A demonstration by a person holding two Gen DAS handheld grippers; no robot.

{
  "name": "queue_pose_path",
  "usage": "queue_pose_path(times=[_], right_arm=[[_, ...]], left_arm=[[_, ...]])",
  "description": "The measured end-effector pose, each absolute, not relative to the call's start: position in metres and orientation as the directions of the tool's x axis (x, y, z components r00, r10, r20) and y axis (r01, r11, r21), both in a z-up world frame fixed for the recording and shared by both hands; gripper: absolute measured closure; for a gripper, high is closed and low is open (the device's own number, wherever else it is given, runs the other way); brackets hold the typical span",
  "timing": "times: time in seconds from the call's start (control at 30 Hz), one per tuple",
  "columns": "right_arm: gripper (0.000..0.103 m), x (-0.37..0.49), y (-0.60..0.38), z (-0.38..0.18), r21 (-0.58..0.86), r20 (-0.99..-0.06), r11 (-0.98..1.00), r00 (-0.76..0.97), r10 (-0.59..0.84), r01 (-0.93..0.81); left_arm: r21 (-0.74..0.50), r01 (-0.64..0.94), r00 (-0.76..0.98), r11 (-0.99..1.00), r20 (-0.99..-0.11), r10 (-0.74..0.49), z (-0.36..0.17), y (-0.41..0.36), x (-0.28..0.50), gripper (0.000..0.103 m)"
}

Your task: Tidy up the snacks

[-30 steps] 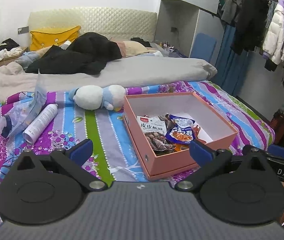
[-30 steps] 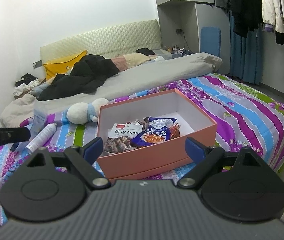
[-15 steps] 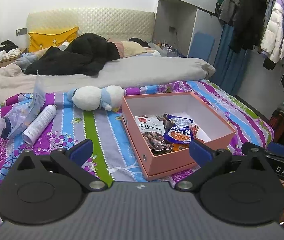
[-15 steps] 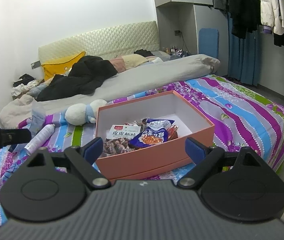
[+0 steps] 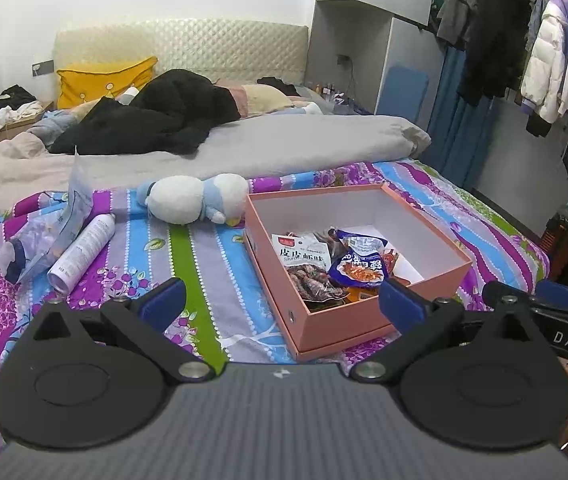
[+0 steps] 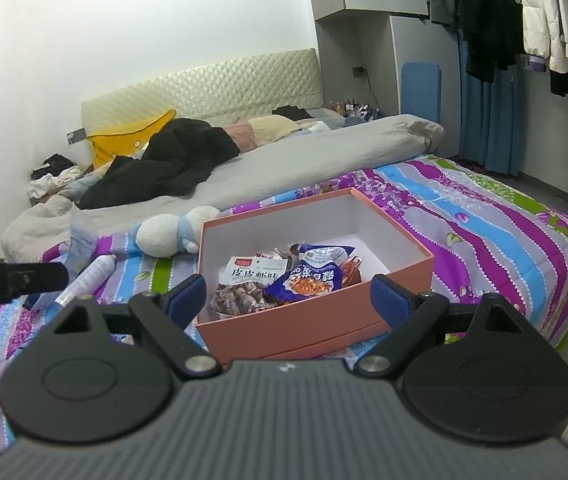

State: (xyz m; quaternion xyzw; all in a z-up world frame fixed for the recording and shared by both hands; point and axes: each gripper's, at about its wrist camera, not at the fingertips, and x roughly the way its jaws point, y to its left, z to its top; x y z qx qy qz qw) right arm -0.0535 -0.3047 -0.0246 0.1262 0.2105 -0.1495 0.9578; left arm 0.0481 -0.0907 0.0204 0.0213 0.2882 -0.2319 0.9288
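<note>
A salmon-pink open box [image 5: 423, 320] [image 6: 303, 332] lies on the striped bedspread. Inside it are several snack packets: a white and red shrimp packet [image 5: 303, 256] [image 6: 256, 276] and a blue packet [image 5: 359, 266] [image 6: 311, 276] on top of others. My left gripper [image 5: 284, 302] hovers open just before the box's near left corner, with nothing between its blue pads. My right gripper [image 6: 287, 294] is open too, in front of the box's near wall, empty. The tip of the right gripper [image 5: 555, 300] shows at the right of the left wrist view.
A white spray can [image 5: 82, 252] [image 6: 88, 278] and a clear plastic bag [image 5: 56, 228] lie to the left of the box. A white and blue plush toy [image 5: 196, 200] [image 6: 172, 232] sits behind the box's left corner. A grey duvet [image 5: 244, 152], dark clothes and pillows cover the far bed. Hung coats [image 5: 543, 60] line the right wall.
</note>
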Motion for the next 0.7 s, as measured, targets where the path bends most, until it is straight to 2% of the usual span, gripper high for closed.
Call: queue_pose_path(times=[0.7], right_arm=[[0.013, -0.0529, -0.3039, -0.0251, 0.183, -0.442, 0.924, 0.868, -0.227, 0.335]], left_arm=[[-0.104, 0.437, 0.726, 0.894, -0.547, -0.418, 0.0183, -0.0889, 0.0505, 0.0]])
